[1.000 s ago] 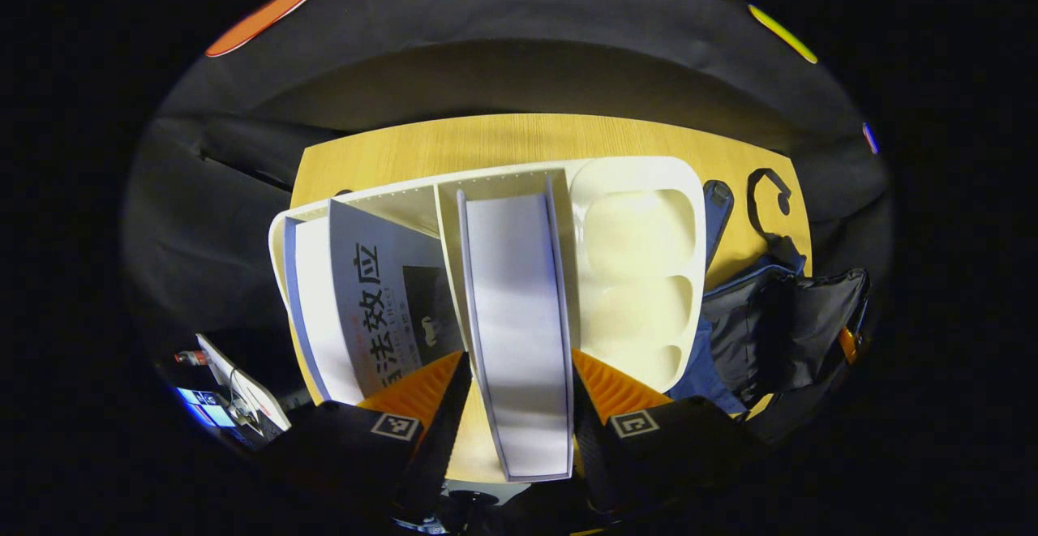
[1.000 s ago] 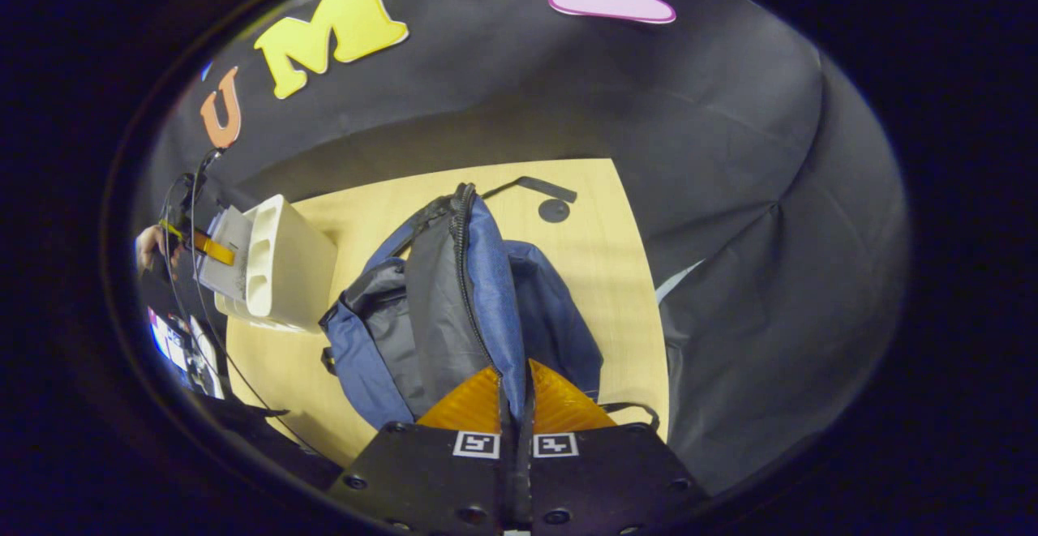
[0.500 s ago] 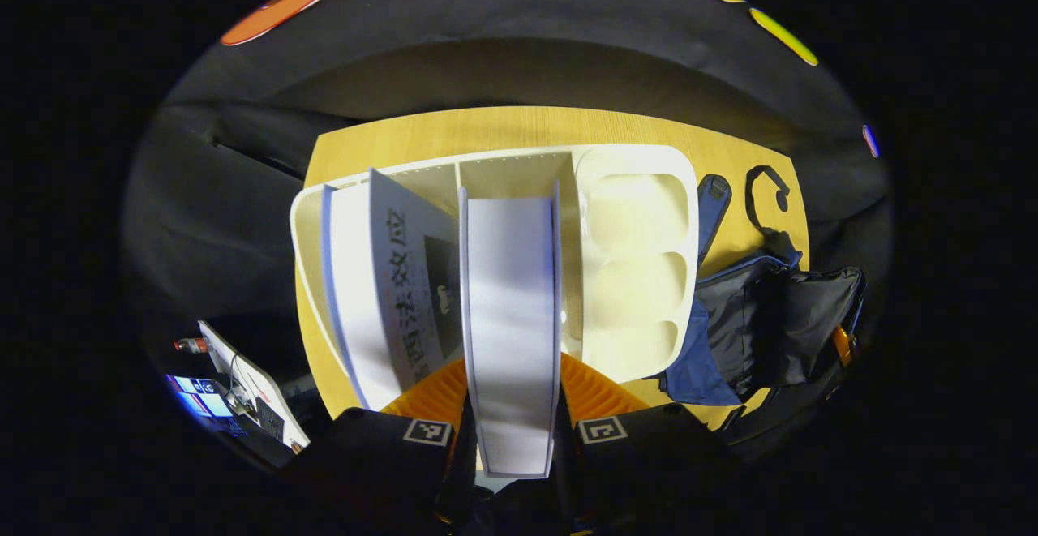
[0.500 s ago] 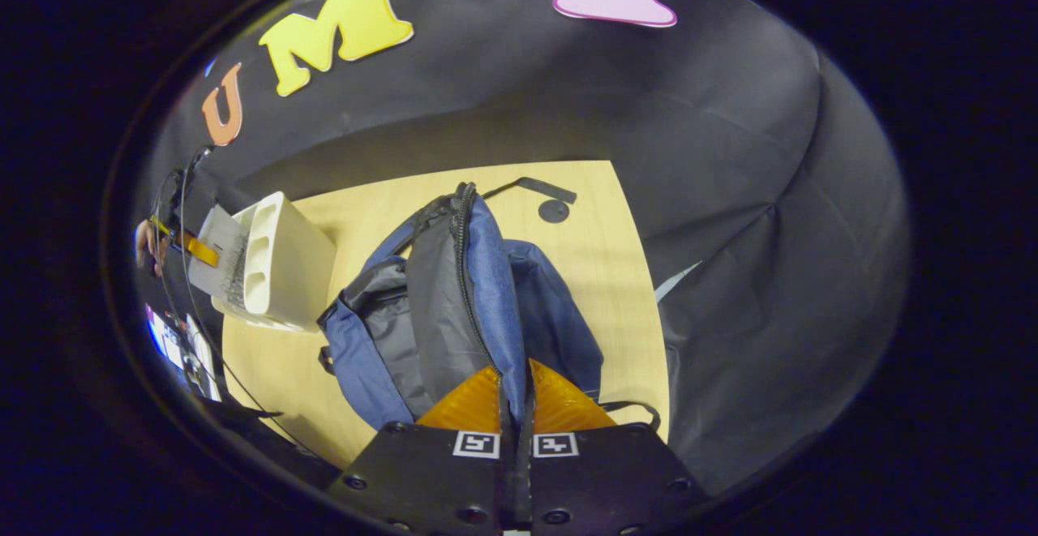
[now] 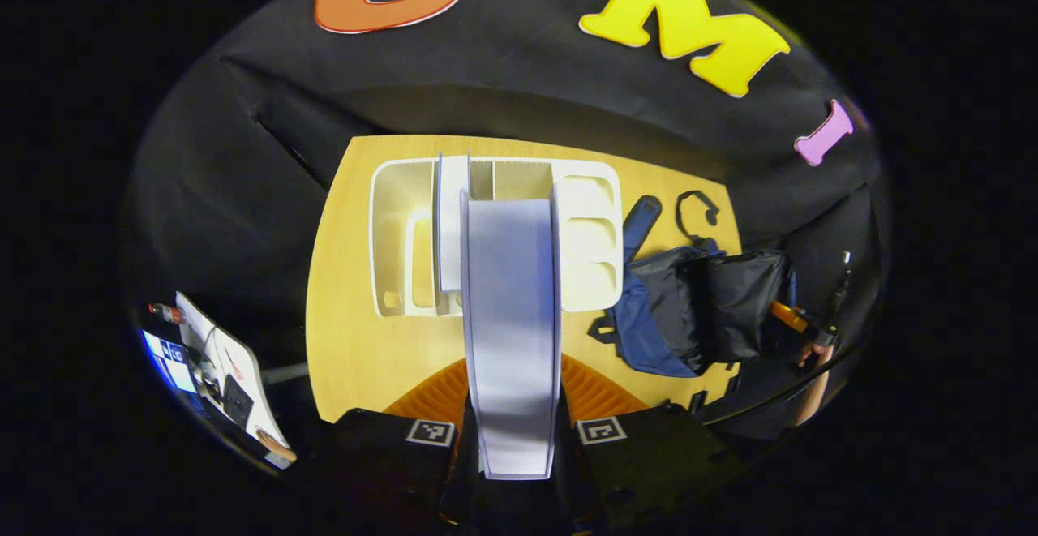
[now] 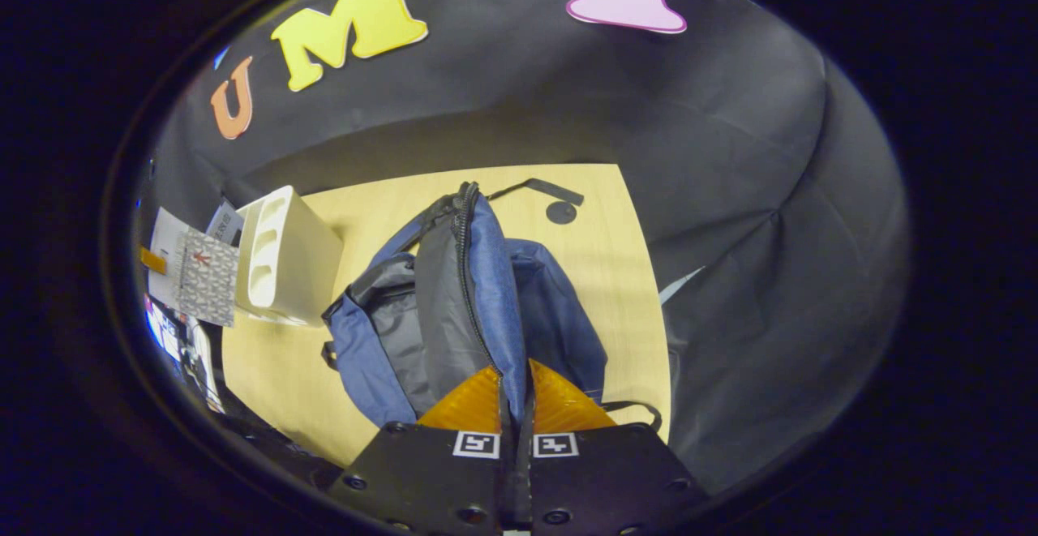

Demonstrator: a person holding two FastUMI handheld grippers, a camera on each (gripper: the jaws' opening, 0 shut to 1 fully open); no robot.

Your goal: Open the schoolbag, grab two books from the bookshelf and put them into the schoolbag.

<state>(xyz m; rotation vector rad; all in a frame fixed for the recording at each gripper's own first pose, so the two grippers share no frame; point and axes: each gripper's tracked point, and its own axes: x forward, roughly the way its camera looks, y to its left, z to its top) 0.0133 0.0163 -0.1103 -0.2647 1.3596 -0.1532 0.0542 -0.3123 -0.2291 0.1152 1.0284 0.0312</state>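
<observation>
At 6 o'clock the left gripper (image 5: 512, 430) clamps 1 book (image 5: 509, 317), lifted clear of the bookshelf (image 5: 397, 220) at 11. The right gripper (image 6: 516, 406) pinches the schoolbag (image 6: 454, 293) flap. Step: carrying. Next, swing toward 3 o'clock and lower it into the bag.

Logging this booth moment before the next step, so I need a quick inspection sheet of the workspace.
Surface: wooden table, bare at the near edge.
Job's things: book lifted clear of the white bookshelf; another book stands in it; schoolbag open.
Clutter: nothing seen.
Grippers: left gripper shut on the book; right gripper shut on the schoolbag's edge.
Cables: nothing seen.
Surroundings: black cloth wall.
</observation>
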